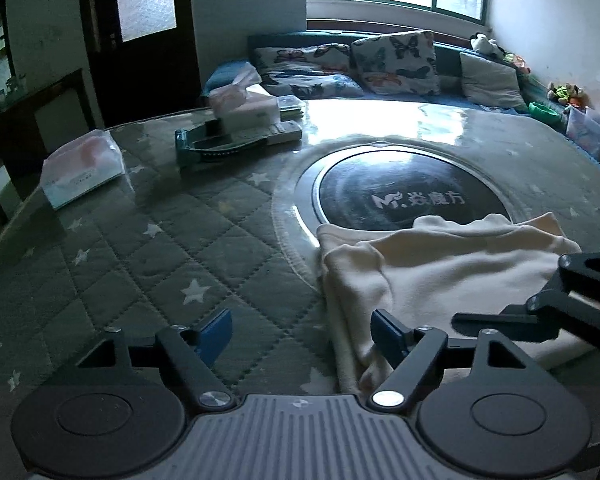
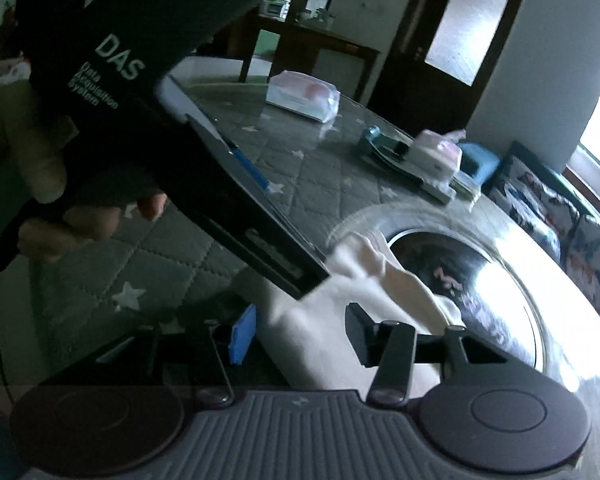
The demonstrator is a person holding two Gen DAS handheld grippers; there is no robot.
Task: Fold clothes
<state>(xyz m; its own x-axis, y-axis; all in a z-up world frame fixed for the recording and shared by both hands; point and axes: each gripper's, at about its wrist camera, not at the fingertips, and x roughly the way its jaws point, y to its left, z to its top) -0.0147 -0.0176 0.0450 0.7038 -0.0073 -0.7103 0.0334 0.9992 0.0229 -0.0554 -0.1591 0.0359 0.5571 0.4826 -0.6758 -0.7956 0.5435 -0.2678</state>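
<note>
A cream garment [image 1: 440,268] lies bunched on the round table, partly over the dark turntable [image 1: 400,192]. My left gripper [image 1: 302,334] hovers open at the garment's left edge; its right blue pad [image 1: 388,332] is over the cloth, the left one over the quilted cover. A black finger [image 1: 504,322] of the right gripper reaches in from the right above the cloth. In the right wrist view my right gripper [image 2: 300,336] stands open over the garment [image 2: 400,292], cloth showing between the jaws without being pinched. A hand [image 2: 24,160] holds the left gripper's handle [image 2: 112,92].
The grey star-quilted table cover [image 1: 148,248] lies under glass. A tissue pack [image 1: 84,168] sits at the left; a tissue box [image 1: 244,108], a remote [image 1: 276,132] and a teal tool [image 1: 216,146] sit behind. Butterfly cushions [image 1: 396,60] line a sofa beyond the table.
</note>
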